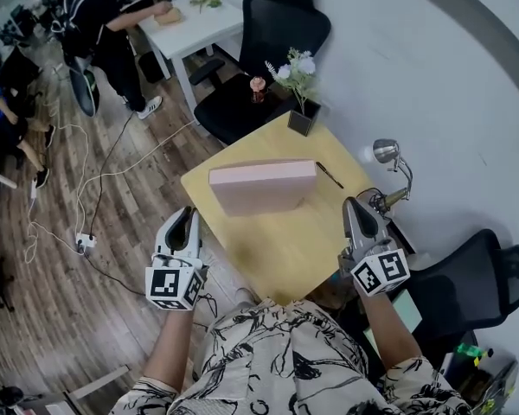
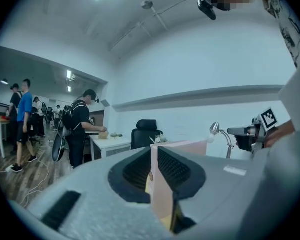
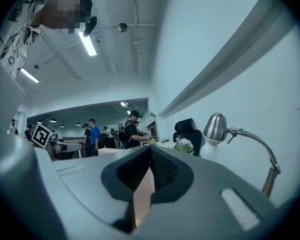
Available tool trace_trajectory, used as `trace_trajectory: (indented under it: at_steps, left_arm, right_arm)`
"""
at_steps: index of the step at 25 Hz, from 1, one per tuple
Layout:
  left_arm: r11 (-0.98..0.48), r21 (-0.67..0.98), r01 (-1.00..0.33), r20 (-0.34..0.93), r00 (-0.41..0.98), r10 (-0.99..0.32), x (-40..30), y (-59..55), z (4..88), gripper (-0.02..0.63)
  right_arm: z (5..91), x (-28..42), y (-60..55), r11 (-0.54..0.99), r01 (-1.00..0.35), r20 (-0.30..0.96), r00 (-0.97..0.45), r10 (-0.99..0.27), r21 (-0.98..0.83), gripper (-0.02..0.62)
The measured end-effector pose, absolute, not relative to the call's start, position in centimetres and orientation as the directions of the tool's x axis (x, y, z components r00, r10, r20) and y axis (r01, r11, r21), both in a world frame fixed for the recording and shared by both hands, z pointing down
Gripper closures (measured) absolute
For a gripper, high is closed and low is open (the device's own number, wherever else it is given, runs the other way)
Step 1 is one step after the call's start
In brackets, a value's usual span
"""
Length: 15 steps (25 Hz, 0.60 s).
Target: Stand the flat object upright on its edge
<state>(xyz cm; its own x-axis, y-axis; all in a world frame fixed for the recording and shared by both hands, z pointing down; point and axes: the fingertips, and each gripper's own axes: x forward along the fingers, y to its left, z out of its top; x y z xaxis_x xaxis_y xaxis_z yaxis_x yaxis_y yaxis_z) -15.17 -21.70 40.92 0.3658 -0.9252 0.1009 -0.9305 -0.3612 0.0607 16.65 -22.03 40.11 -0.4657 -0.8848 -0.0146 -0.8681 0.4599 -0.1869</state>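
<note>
A flat pink box (image 1: pixel 264 187) stands upright on its long edge near the middle of the wooden table (image 1: pixel 285 249). My left gripper (image 1: pixel 188 214) hovers off the table's left corner, apart from the box, with its jaws shut and nothing between them. My right gripper (image 1: pixel 353 204) hangs over the right edge of the table, also shut and empty. In the left gripper view, the box's top (image 2: pixel 185 146) shows just beyond the closed left gripper (image 2: pixel 154 156). From the right gripper view, the closed right gripper (image 3: pixel 150 156) points past the box (image 3: pixel 107 151).
A pen (image 1: pixel 330 175) lies right of the box. A potted flower (image 1: pixel 298 76) sits at the far corner and a desk lamp (image 1: pixel 385 152) at the right edge. Black chairs (image 1: pixel 259 50) (image 1: pixel 467 275) flank the table. Cables (image 1: pixel 86 240) cross the floor; a person (image 1: pixel 95 24) stands far left.
</note>
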Motion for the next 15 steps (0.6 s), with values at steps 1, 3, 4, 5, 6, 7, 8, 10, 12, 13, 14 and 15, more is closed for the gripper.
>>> trace_trajectory:
  at_steps: [1, 3, 4, 5, 6, 7, 8, 10, 12, 13, 14, 15]
  left_arm:
    - [-0.356, 0.072, -0.932, 0.096, 0.361, -0.927, -15.3, -21.6, 40.8, 0.571]
    - [-0.347, 0.083, -0.934, 0.09, 0.354, -0.931, -15.6, -21.4, 40.5, 0.604]
    - [-0.342, 0.083, -0.936, 0.091, 0.349, -0.933, -15.8, -21.2, 40.4, 0.604]
    - [-0.337, 0.08, -0.938, 0.091, 0.344, -0.935, -16.1, -21.0, 40.3, 0.604]
    - [-0.332, 0.075, -0.94, 0.09, 0.338, -0.937, -16.3, -20.7, 40.2, 0.604]
    - [-0.327, 0.068, -0.942, 0.089, 0.332, -0.939, -16.5, -20.4, 40.1, 0.604]
    - [-0.323, 0.062, -0.944, 0.088, 0.327, -0.941, -16.7, -20.2, 39.9, 0.604]
    - [-0.316, 0.06, -0.947, 0.082, 0.321, -0.944, -17.1, -19.9, 39.4, 0.604]
    - [-0.309, 0.065, -0.949, 0.067, 0.313, -0.947, -17.4, -19.8, 38.6, 0.604]
    - [-0.306, 0.065, -0.95, 0.058, 0.31, -0.949, -17.6, -19.7, 38.1, 0.604]
    - [-0.304, 0.062, -0.951, 0.049, 0.307, -0.95, -17.7, -19.6, 37.6, 0.604]
    - [-0.304, 0.057, -0.951, 0.039, 0.306, -0.951, -17.8, -19.5, 37.0, 0.604]
  right_arm:
    - [39.9, 16.8, -22.0, 0.448, -0.875, -0.009, -0.454, -0.891, -0.184, 0.594]
    - [39.3, 16.9, -21.8, 0.437, -0.884, -0.009, -0.442, -0.897, -0.167, 0.594]
    - [39.0, 16.9, -21.5, 0.435, -0.886, -0.013, -0.439, -0.898, -0.158, 0.594]
    - [38.6, 16.8, -21.2, 0.435, -0.887, -0.018, -0.438, -0.899, -0.152, 0.594]
    - [38.3, 16.8, -20.8, 0.435, -0.888, -0.024, -0.437, -0.899, -0.151, 0.594]
    - [38.0, 16.7, -20.4, 0.436, -0.887, -0.03, -0.436, -0.899, -0.151, 0.592]
    - [37.6, 16.7, -20.1, 0.436, -0.887, -0.035, -0.436, -0.899, -0.149, 0.592]
    - [36.9, 16.6, -19.7, 0.439, -0.888, -0.043, -0.438, -0.898, -0.138, 0.592]
    - [36.2, 16.7, -19.6, 0.437, -0.89, -0.052, -0.434, -0.899, -0.131, 0.592]
    - [35.8, 16.8, -19.4, 0.434, -0.892, -0.058, -0.43, -0.901, -0.13, 0.592]
    - [35.3, 17.0, -19.3, 0.429, -0.894, -0.064, -0.424, -0.903, -0.13, 0.592]
    - [34.9, 17.1, -19.2, 0.425, -0.896, -0.07, -0.419, -0.905, -0.13, 0.592]
